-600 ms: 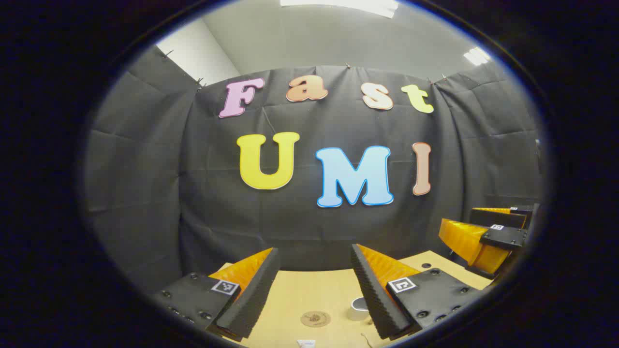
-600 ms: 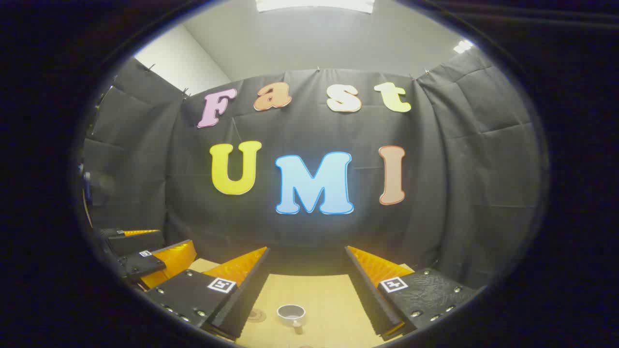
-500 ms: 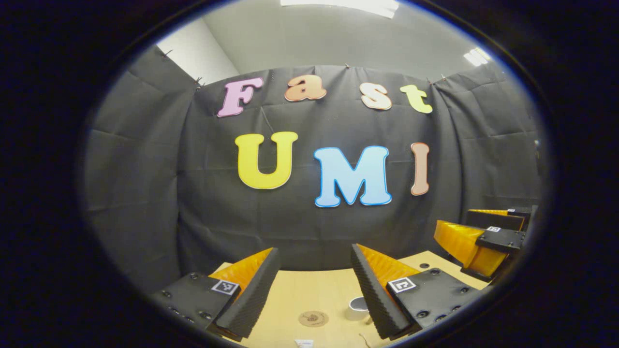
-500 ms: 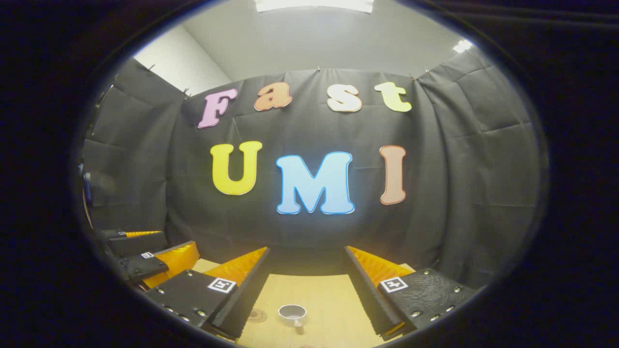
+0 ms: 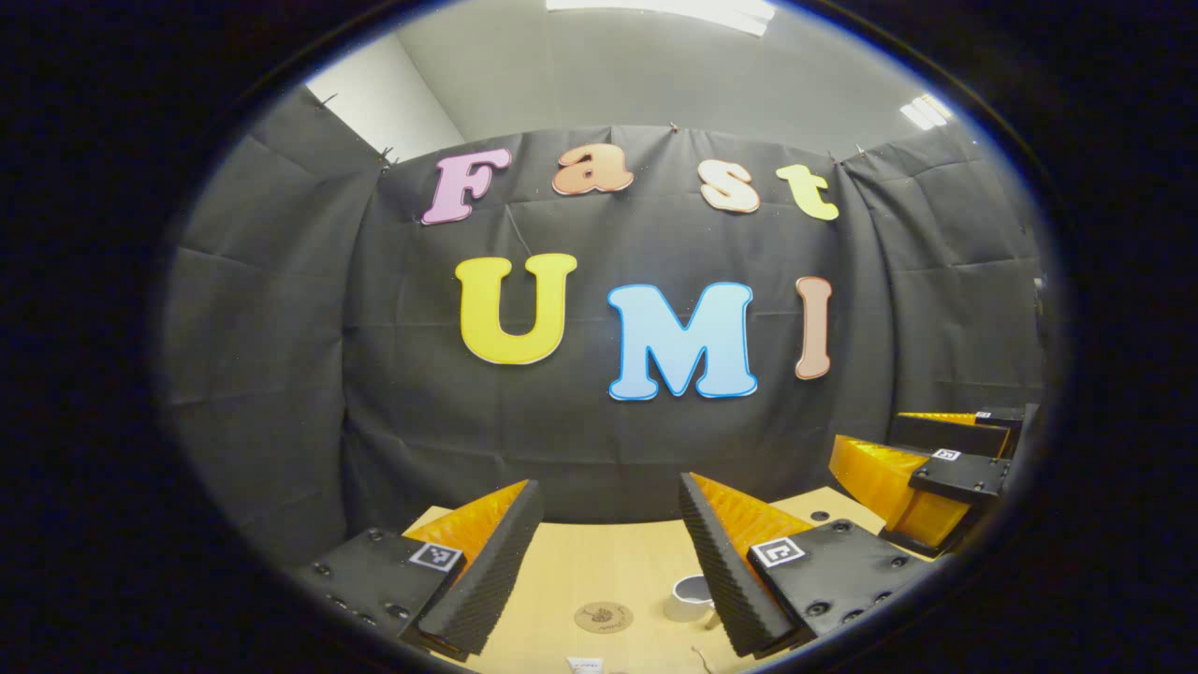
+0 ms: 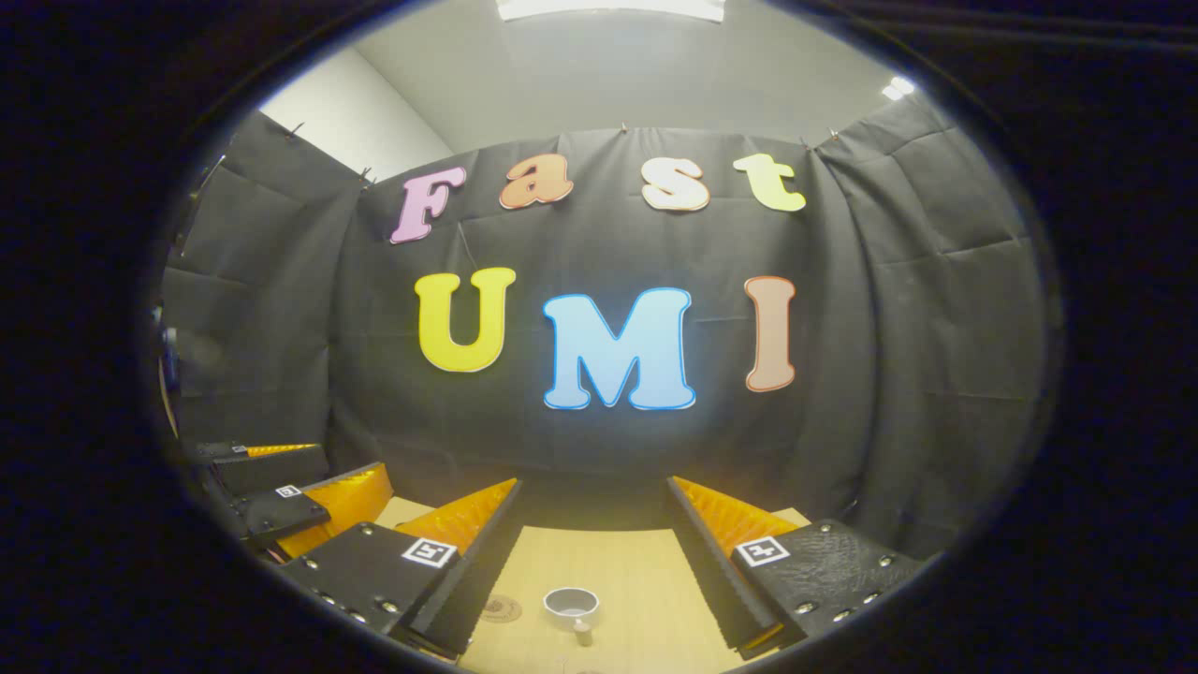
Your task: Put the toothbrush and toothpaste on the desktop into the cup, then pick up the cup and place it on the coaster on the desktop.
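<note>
Hovering above desk (image 5: pixel 608 562), left gripper (image 5: pixel 608 543): jaws wide apart, nothing held. Same for right gripper (image 6: pixel 590 534): spread wide, empty, above desk (image 6: pixel 608 571). Beyond left gripper: white tube end (image 5: pixel 585 664) at bottom edge, likely toothpaste; then coaster (image 5: pixel 604 617) flat on desk, cup (image 5: pixel 690 599) just right of it, partly hidden by one finger. Beyond right gripper: cup (image 6: pixel 571 607) upright, small object touching its near side, identity unclear; coaster (image 6: pixel 501 609) left of cup. Toothbrush location: cannot tell. Farther off: right gripper (image 5: pixel 922 463) seen from left gripper view, left gripper (image 6: pixel 299 491) seen from right gripper view.
</note>
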{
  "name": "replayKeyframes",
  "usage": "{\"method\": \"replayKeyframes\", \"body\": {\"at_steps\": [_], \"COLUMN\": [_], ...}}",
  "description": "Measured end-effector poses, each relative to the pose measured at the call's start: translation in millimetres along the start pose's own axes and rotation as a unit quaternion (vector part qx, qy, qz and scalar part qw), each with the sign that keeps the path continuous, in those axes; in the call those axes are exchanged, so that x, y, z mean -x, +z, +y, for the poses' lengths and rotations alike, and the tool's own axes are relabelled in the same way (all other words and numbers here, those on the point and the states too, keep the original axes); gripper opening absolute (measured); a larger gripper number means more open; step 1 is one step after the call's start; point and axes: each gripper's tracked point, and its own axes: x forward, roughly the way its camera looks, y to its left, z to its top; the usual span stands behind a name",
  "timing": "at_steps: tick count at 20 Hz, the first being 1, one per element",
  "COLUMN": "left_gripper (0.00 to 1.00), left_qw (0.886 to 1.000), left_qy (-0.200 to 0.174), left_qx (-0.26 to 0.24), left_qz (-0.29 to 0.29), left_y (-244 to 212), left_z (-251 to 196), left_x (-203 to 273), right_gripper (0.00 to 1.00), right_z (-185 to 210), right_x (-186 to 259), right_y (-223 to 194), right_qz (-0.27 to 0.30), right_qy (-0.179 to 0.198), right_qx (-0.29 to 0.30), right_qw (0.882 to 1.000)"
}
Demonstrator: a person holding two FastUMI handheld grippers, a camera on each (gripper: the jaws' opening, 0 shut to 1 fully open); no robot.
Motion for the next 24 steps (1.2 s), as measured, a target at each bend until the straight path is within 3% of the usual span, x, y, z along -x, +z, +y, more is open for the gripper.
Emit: {"method": "replayKeyframes", "body": {"at_steps": [7, 9, 11, 16, 17, 24], "left_gripper": [0.95, 0.90, 1.00, 1.00, 0.96, 0.96], "left_qw": [1.000, 0.999, 0.998, 0.993, 0.991, 0.972], "left_qy": [0.004, 0.005, 0.006, 0.006, 0.006, 0.007], "left_qx": [0.012, 0.017, 0.021, 0.026, 0.027, 0.036], "left_qz": [0.021, 0.034, 0.052, 0.113, 0.127, 0.232], "left_y": [-14.4, -24.2, -35.9, -84.6, -98.9, -191.6], "left_z": [6.0, 8.3, 11.4, 18.1, 19.4, 31.3], "left_x": [-5.7, -6.8, -10.1, -12.8, -11.4, 3.5], "right_gripper": [0.93, 0.93, 0.96, 0.93, 0.93, 0.93], "right_z": [2.7, 4.8, 6.7, 9.6, 11.0, 14.9], "right_x": [-3.0, -2.8, -4.7, -5.5, -5.3, 3.3], "right_y": [-18.4, -27.0, -38.3, -73.7, -83.8, -151.0], "right_qz": [0.032, 0.046, 0.066, 0.124, 0.137, 0.233], "right_qy": [0.003, 0.006, 0.009, 0.013, 0.014, 0.018], "right_qx": [0.008, 0.007, 0.004, -0.004, -0.005, -0.005], "right_qw": [0.999, 0.999, 0.998, 0.992, 0.990, 0.972]}}
